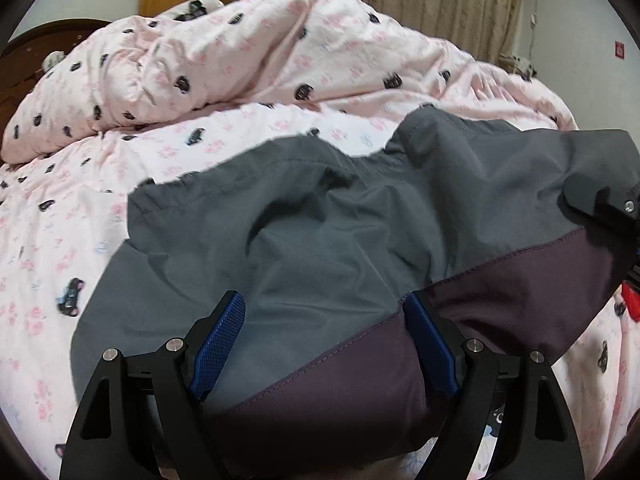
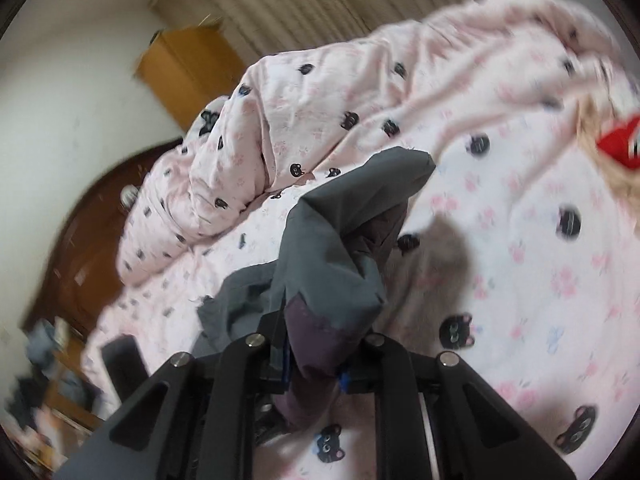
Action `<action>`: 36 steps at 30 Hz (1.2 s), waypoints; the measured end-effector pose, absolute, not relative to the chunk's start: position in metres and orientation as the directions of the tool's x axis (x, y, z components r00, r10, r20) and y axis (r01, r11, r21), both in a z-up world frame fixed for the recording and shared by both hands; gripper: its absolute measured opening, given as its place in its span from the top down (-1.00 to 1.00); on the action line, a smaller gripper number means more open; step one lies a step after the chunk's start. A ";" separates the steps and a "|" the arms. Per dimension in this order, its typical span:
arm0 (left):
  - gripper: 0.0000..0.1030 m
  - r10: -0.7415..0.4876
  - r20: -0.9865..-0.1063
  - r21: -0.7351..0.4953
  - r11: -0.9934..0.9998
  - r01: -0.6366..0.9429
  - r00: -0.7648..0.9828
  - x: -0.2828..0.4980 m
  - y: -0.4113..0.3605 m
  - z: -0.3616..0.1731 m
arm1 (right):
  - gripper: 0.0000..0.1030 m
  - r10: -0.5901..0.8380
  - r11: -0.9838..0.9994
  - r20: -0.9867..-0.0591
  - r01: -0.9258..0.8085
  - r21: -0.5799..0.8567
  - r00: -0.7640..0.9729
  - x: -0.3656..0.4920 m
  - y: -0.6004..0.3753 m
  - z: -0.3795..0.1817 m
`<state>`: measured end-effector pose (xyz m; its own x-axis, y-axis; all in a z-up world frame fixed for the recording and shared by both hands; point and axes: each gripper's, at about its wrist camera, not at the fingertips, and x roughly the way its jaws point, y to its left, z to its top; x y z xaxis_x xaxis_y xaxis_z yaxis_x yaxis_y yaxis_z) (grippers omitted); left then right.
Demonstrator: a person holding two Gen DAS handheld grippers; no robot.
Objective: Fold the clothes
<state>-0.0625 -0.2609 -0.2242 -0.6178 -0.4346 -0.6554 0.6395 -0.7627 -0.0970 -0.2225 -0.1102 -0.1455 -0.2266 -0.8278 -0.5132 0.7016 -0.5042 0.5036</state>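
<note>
Here, in my left view, my left gripper stands wide apart, its blue pads either side of the grey-and-plum woven garment filling the lower centre over the pink cat-print bedsheet. In my right view, my right gripper pinches that garment's plum edge at lower centre; I should keep it taut and close the left before folding.

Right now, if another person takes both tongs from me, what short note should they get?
Left tongs: open, the garment lies between the blue pads, not pinched.
Right tongs: shut on the garment's purple part, lifting that bunch above the bed.
Garment: grey with a purple panel, partly spread on the pink sheet, crumpled, one end raised.
Done: no neat fold visible yet.
Left: close the left tongs on the cloth, spread it flat, then fold. The right view is blurred.
</note>
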 end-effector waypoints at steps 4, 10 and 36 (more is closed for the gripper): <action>-0.53 -0.444 -0.616 -0.100 -0.775 0.624 -0.650 -0.049 -0.247 -0.209 | 0.68 -0.815 -0.531 -0.524 0.679 0.507 -0.246 -0.228 -0.105 -0.148; -0.53 -0.426 -0.661 -0.049 -0.797 0.602 -0.617 -0.056 -0.234 -0.227 | 0.68 -0.800 -0.552 -0.544 0.667 0.501 -0.252 -0.230 -0.101 -0.156; -0.57 -0.333 -0.791 -0.121 -0.737 0.665 -0.514 -0.148 -0.340 -0.232 | 0.69 -0.747 -0.535 -0.592 0.802 0.267 -0.302 -0.209 -0.109 -0.148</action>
<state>-0.1479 -0.3404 -0.2316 -0.5138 -0.3333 -0.7905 0.6647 -0.7372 -0.1212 -0.2094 -0.1089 -0.1482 -0.3016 -0.7475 -0.5919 0.8019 -0.5347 0.2667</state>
